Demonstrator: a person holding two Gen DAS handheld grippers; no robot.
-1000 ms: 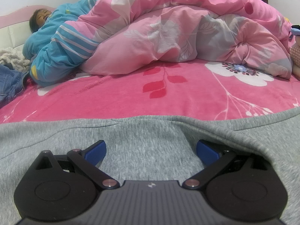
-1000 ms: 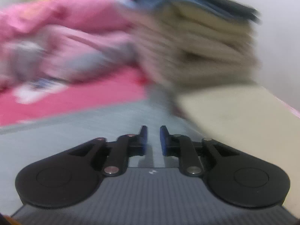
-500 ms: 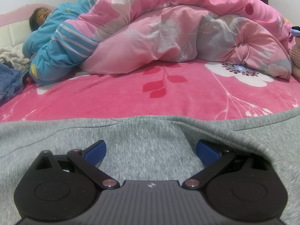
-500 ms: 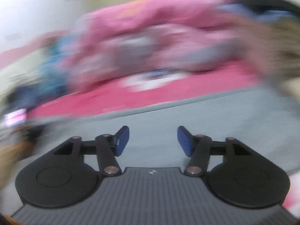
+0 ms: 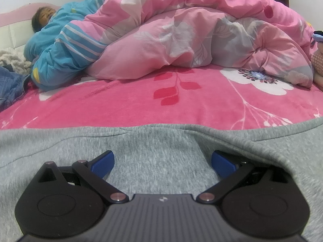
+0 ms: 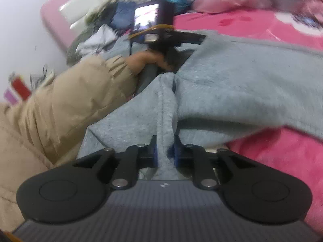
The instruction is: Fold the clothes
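Note:
A grey sweatshirt-like garment [image 5: 157, 141] lies spread on the pink bedcover [image 5: 181, 104]. My left gripper [image 5: 162, 161] rests on it, open, its blue pads wide apart with flat grey cloth between them and nothing pinched. In the right wrist view the same garment [image 6: 242, 80] runs across the bed. A raised fold of it stands between the jaws of my right gripper [image 6: 165, 151], which are closing with both pads pressed on the fold. Beyond it a hand [image 6: 145, 60] in a beige sleeve [image 6: 70, 100] holds the left device, whose camera screen [image 6: 146, 17] shows.
A heaped pink floral quilt [image 5: 201, 30] fills the back of the bed. A person lies under a blue quilt [image 5: 60, 50] at the far left. Blue jeans [image 5: 10, 84] and loose clothes [image 6: 97, 34] lie by the headboard.
My right gripper swung left, away from a folded stack, opened on the way, and has now closed on a fold of the grey garment. The left gripper has not moved.

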